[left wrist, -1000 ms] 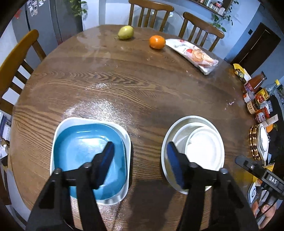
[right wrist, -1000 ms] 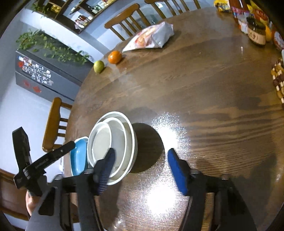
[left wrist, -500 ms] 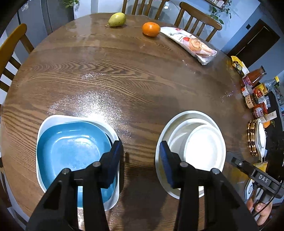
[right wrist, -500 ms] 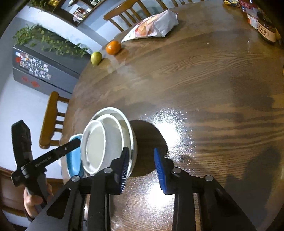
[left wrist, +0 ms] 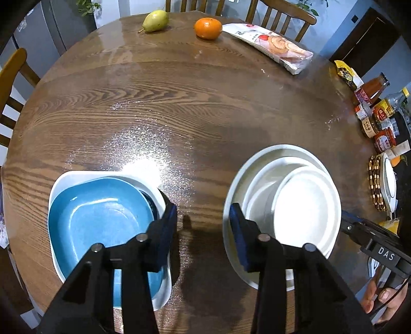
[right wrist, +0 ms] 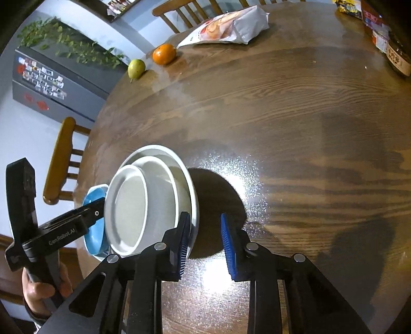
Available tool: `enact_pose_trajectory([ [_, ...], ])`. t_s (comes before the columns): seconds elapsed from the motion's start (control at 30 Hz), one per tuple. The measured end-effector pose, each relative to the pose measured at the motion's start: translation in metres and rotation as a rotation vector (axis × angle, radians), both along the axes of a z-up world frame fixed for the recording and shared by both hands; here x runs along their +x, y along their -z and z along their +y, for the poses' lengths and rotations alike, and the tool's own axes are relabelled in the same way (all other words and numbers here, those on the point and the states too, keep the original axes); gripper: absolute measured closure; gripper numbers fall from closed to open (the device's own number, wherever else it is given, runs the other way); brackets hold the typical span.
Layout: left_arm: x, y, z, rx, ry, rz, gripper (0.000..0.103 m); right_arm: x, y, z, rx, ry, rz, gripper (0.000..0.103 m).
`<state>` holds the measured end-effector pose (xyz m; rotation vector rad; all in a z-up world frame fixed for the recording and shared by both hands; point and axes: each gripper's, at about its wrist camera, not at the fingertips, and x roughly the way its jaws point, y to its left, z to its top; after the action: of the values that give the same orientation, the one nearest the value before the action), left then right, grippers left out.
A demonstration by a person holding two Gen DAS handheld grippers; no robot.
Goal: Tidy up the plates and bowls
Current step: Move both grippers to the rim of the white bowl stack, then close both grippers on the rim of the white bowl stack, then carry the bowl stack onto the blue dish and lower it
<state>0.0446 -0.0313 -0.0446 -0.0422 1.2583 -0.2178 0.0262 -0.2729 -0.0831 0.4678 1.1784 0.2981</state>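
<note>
Left gripper (left wrist: 203, 226): jaws closing over bare wood, grasping nothing, between the blue plate (left wrist: 102, 221) in its white square dish (left wrist: 64, 182) and the stacked white bowls (left wrist: 295, 205). Right gripper (right wrist: 204, 246): jaws closing, the bowls' outer rim (right wrist: 194, 205) beside its left pad, contact uncertain. Beyond, the round table (left wrist: 205, 108) lies open to the pear (left wrist: 155, 17) and orange (left wrist: 208, 25) at the far edge.

1. Strong overhead glare is seen on the glossy wooden table (left wrist: 205, 108).
2. A dark round shadow is cast beside the stacked white bowls (right wrist: 154, 203).
3. Edges are bent and vignetted by fisheye distortion.
</note>
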Motion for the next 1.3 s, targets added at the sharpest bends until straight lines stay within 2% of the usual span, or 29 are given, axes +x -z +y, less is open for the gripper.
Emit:
enact_pose_trajectory([
  [0.07,-0.003,0.000,-0.008,0.005,0.023,-0.010,0.090,0.000,0.000,0.001,0.022,-0.005,-0.011,0.090],
  [0.13,-0.005,-0.001,-0.017,0.005,0.041,-0.019,0.101,-0.001,-0.003,0.006,0.007,-0.014,-0.027,0.094],
  [0.2,-0.007,-0.001,-0.018,0.013,0.029,-0.034,0.101,-0.002,-0.006,0.011,-0.031,-0.015,-0.047,0.094],
  [0.3,-0.006,0.000,-0.014,-0.028,-0.001,-0.030,0.101,-0.002,-0.004,0.007,0.001,0.001,-0.041,0.094],
  [0.43,-0.011,-0.005,-0.019,-0.002,-0.010,-0.066,0.101,-0.003,-0.008,0.012,-0.028,0.003,-0.049,0.094],
  [0.77,-0.042,-0.043,-0.007,0.016,-0.066,-0.191,0.101,-0.017,-0.041,0.017,0.000,-0.034,-0.138,0.094],
  [1.03,-0.065,-0.066,0.034,0.040,-0.197,-0.246,0.101,-0.015,-0.062,0.056,0.032,-0.149,-0.189,0.094],
  [1.3,-0.068,-0.066,0.095,0.043,-0.320,-0.225,0.101,0.000,-0.064,0.120,0.030,-0.259,-0.178,0.093],
])
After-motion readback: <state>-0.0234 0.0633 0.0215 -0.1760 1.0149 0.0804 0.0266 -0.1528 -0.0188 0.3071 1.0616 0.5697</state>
